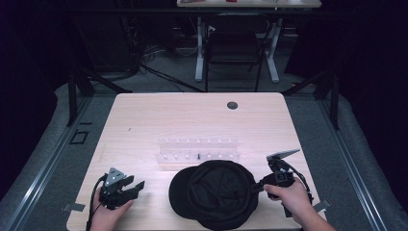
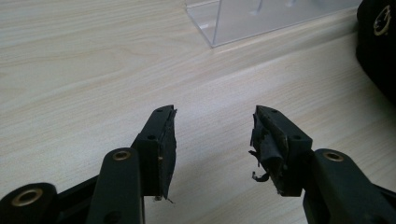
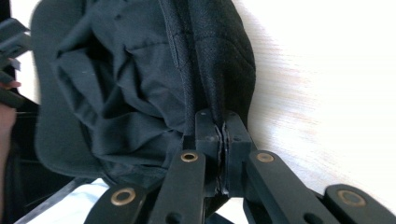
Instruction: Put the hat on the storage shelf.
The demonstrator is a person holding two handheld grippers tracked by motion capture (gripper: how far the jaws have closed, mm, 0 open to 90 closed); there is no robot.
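Note:
A black cap [image 1: 214, 192] lies upside down near the table's front edge, its brim pointing left. My right gripper [image 1: 258, 186] is at the cap's right side, shut on the fabric edge of the crown. In the right gripper view the jaws [image 3: 222, 135] pinch that rim, with the cap's creased lining [image 3: 126, 84] beyond. My left gripper [image 1: 136, 183] rests open on the table left of the cap, apart from it. Between its jaws [image 2: 215, 144] is bare wood, and the cap [image 2: 379, 51] shows at the far right.
A clear acrylic rack [image 1: 198, 150] with small pegs stands just behind the cap, and its corner [image 2: 261, 21] shows in the left gripper view. A dark round grommet [image 1: 232, 105] sits in the table's far side. A chair [image 1: 235, 48] and desk legs stand beyond the table.

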